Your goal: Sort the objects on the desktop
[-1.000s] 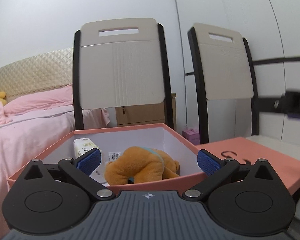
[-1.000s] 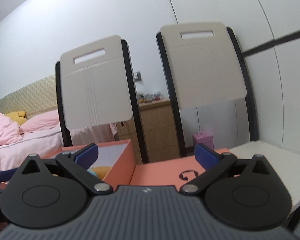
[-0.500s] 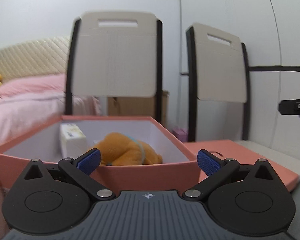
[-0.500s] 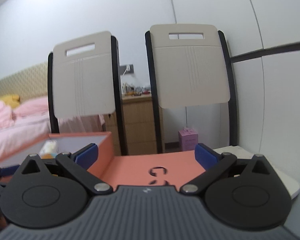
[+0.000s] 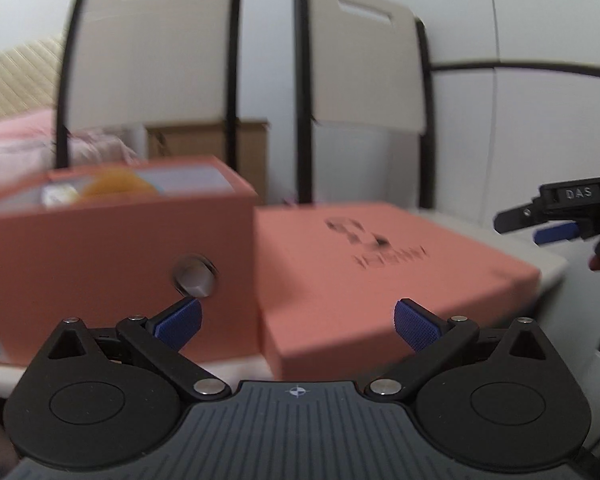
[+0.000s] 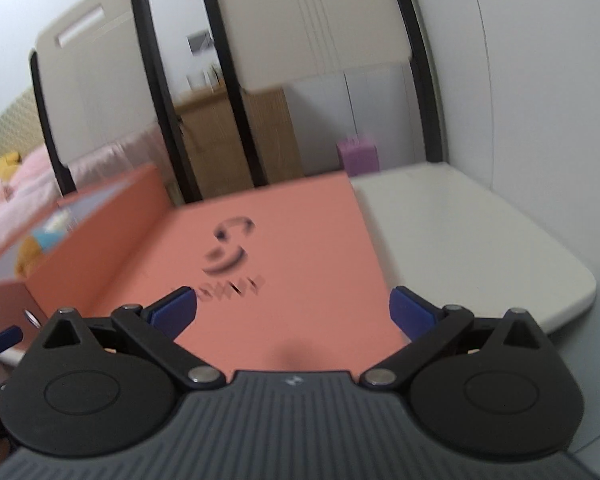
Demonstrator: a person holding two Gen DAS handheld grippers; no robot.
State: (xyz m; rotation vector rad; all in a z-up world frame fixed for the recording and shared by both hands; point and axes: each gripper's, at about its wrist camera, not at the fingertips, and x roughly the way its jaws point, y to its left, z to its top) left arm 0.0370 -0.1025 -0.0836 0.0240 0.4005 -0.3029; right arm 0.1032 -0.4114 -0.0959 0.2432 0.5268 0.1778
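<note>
I am seeing the open box (image 5: 116, 264), holding an orange plush toy (image 5: 118, 185), lying ahead-left of my left claw (image 5: 298, 322), whose jaws are gaping wide and gripping nothing. The flat lid (image 6: 268, 264) is lying directly under my right claw (image 6: 292, 308), nearer it, jaws likewise spread and empty, on the bench (image 6: 480, 248).

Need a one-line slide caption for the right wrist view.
Open right gripper poised over the salmon box lid lying flat beside the open box on the white table.
</note>
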